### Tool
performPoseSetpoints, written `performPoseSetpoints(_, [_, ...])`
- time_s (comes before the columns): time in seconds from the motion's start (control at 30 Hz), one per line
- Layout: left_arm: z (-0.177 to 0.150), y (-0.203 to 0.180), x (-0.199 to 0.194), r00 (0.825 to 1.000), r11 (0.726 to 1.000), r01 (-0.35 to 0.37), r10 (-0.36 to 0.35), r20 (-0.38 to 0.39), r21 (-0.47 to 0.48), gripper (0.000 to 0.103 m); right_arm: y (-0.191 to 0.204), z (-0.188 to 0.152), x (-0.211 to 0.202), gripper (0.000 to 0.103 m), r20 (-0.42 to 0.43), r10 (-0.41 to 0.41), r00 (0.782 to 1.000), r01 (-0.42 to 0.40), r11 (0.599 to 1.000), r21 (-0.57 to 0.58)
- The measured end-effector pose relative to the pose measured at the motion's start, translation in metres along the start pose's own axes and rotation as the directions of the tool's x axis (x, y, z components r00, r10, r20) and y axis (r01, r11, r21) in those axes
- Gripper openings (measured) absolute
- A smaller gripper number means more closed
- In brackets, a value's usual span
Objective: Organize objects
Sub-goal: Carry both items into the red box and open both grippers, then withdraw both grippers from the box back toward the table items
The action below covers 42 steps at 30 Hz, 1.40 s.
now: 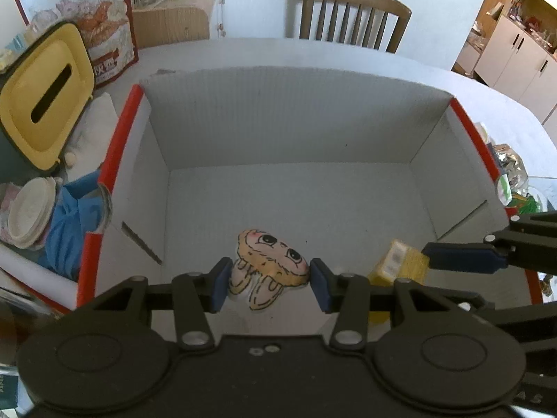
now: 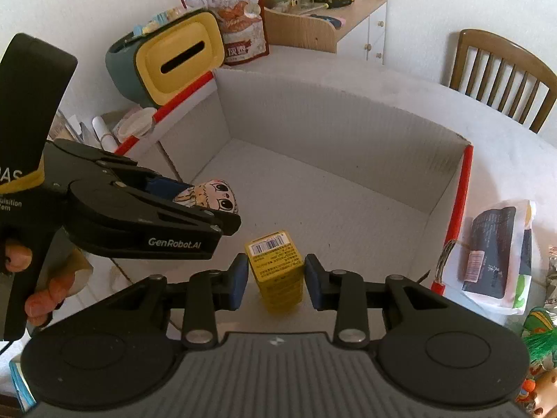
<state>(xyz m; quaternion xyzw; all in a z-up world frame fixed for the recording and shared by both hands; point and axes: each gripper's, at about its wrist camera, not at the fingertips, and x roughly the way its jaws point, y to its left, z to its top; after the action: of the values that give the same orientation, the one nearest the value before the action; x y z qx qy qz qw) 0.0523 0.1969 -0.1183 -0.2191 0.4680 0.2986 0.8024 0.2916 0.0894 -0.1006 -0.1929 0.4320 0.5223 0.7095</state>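
Note:
A large white cardboard box [image 1: 289,111] with red edges stands on the table; both grippers reach over its near side. My left gripper [image 1: 269,280] is shut on a flat cartoon bunny-face figure [image 1: 269,256], held above the box floor; the figure also shows in the right wrist view [image 2: 212,195]. My right gripper [image 2: 276,278] is shut on a small yellow carton with a barcode [image 2: 276,264], held just right of the left gripper; the carton also shows in the left wrist view [image 1: 400,261]. The box floor holds nothing else that I can see.
A yellow-lidded tissue box [image 1: 45,101], a printed snack bag [image 1: 94,17], stacked white bowls [image 1: 28,216] and a blue cloth [image 1: 73,223] lie left of the box. Packets [image 2: 494,257] lie to its right. A wooden chair [image 1: 351,14] stands behind the table.

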Motion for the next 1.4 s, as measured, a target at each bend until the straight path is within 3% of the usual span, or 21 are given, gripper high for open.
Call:
performPoseSetpoints(0.53, [0.000, 0.008, 0.009, 0.998, 0.997, -0.029, 0.025, -0.064, -0.069, 0.051, -0.002, 0.000, -0.010, 0.033, 0.021, 0.015, 1.000, -0.016, 0.999, 0.044])
performPoseSetpoints(0.6, [-0.002, 0.009, 0.008, 0.998, 0.997, -0.026, 0.022, -0.062, -0.077, 0.057, -0.004, -0.002, -0.013, 0.033, 0.025, 0.020, 0.999, -0.021, 0.998, 0.059])
performPoseSetpoints(0.67, [-0.003, 0.009, 0.007, 0.998, 0.996, -0.028, 0.024, -0.052, -0.084, 0.067, -0.006, -0.004, -0.018, 0.034, 0.030, 0.020, 0.999, -0.022, 0.997, 0.070])
performPoseSetpoints(0.77, [-0.006, 0.007, 0.003, 0.999, 0.996, -0.024, 0.021, -0.040, -0.085, 0.067, -0.007, -0.006, -0.025, 0.046, 0.050, 0.014, 0.999, -0.018, 0.996, 0.084])
performPoseSetpoints(1.4, [-0.015, 0.000, -0.045, 0.996, 0.996, -0.010, 0.018, 0.087, -0.087, 0.075, 0.001, -0.021, -0.069, 0.046, 0.105, -0.074, 0.992, 0.062, 0.992, 0.112])
